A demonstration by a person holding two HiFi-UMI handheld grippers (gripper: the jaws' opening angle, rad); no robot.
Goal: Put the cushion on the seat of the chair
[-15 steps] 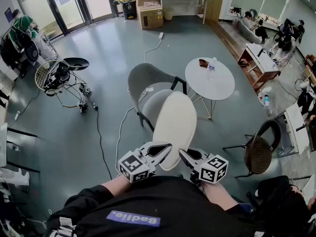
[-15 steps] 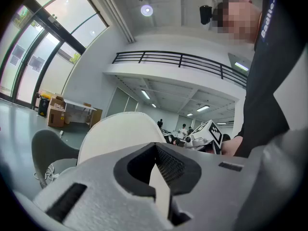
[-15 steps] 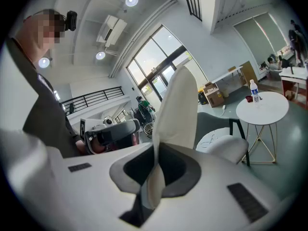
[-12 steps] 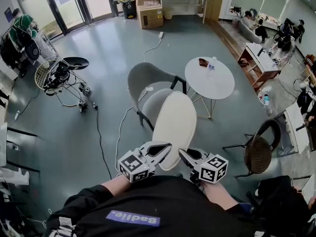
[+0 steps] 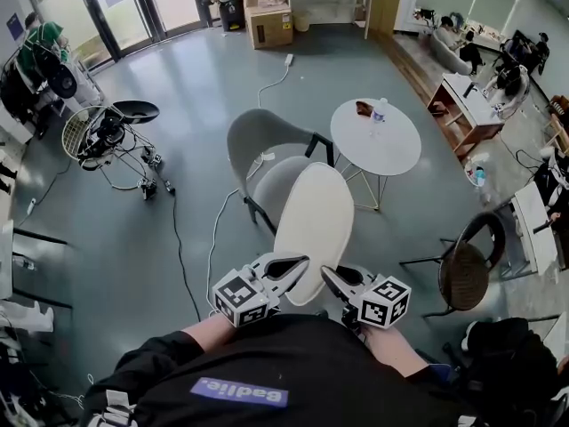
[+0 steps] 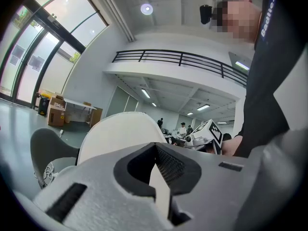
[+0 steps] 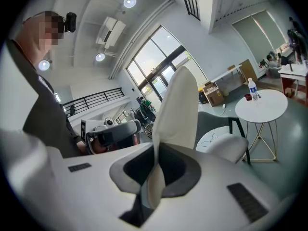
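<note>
Just short of the grey chair (image 5: 258, 136), the white cushion (image 5: 313, 225) is held aloft, with the left gripper (image 5: 286, 268) and right gripper (image 5: 335, 280) each clamped on its near edge. Carrying step; next, advance and lower it onto the seat (image 5: 277, 185).

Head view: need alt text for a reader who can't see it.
Seen from above, a person holds a white oval cushion by its near edge, the left hand-held gripper and right hand-held gripper both shut on it. It is not yet on the grey chair ahead; a round white table stands beside.
</note>
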